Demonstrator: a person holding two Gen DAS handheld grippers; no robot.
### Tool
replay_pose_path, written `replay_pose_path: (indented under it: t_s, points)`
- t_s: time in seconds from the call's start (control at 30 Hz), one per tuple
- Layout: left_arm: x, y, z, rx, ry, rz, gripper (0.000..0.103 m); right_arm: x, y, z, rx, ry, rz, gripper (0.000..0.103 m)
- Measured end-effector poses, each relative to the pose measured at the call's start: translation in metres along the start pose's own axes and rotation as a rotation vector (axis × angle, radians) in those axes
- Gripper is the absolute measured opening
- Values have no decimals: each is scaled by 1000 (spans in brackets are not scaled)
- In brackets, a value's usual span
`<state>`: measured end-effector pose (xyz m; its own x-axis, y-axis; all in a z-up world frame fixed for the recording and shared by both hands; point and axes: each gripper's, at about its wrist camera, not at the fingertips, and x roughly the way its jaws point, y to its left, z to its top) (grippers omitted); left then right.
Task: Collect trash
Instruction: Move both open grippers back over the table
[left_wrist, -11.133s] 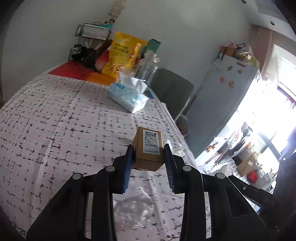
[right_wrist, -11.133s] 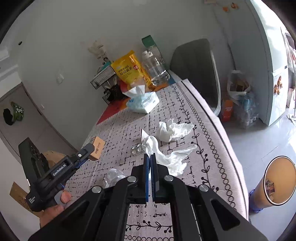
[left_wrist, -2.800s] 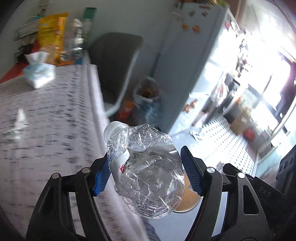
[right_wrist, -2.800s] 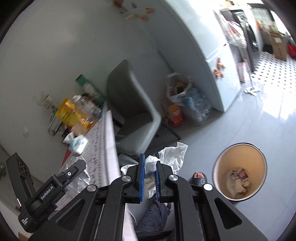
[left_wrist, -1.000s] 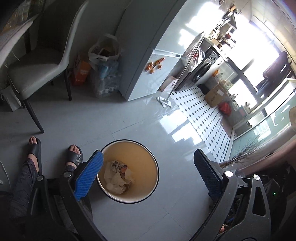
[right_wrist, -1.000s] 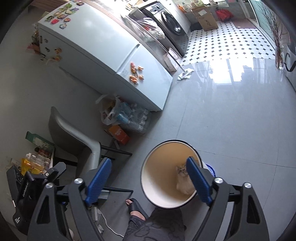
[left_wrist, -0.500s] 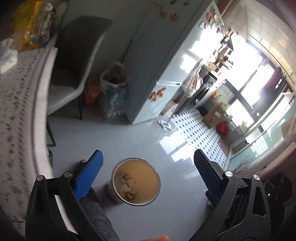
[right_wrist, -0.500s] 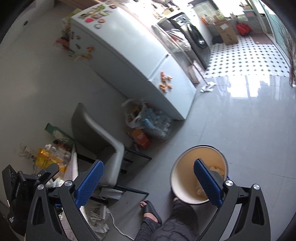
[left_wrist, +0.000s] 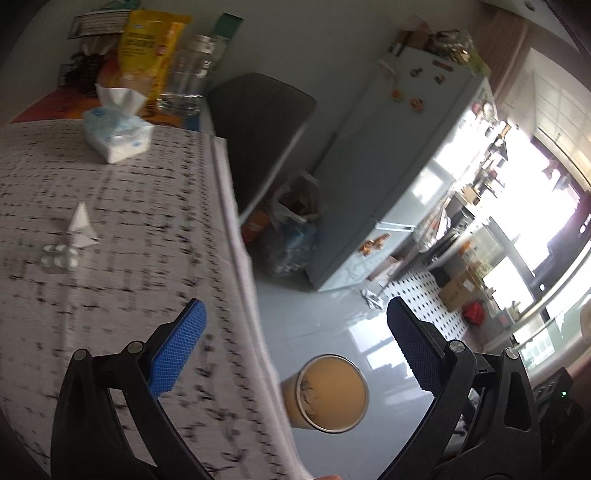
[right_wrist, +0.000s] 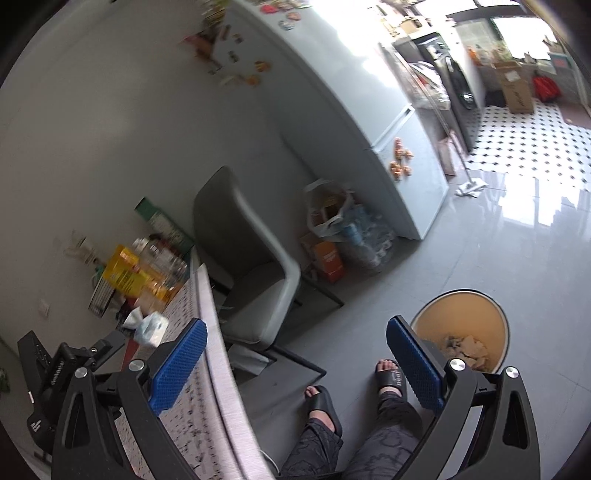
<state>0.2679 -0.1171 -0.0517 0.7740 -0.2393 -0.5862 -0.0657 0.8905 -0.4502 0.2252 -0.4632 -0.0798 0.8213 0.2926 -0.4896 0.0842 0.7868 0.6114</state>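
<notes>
My left gripper is open and empty, over the right edge of the patterned table. A small white paper scrap and a clear plastic piece lie on the table ahead of it. The tan trash bin stands on the floor below the table edge, with trash inside. My right gripper is open and empty, beside the table edge. The bin with paper trash in it is at the lower right of the right wrist view. The left gripper's body shows at the lower left there.
A tissue pack, yellow bag and bottles stand at the table's far end. A grey chair is beside the table. A fridge and bags stand beyond. The person's sandalled feet are near the bin.
Both grippers dropped their trash into the bin and have swung up from it, open. The left one now looks back at the table; the right one faces the chair and fridge.
</notes>
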Motion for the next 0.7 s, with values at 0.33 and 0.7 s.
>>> replay_pose_path:
  t_s: [0.33,0.7]
  points:
    - [-28,83,18,-78,-54,83,97,29,80,-22,-135,76,49,96]
    - [-29,168,25,-158,-45,155,91,68,131,-48,-207,150,80,96]
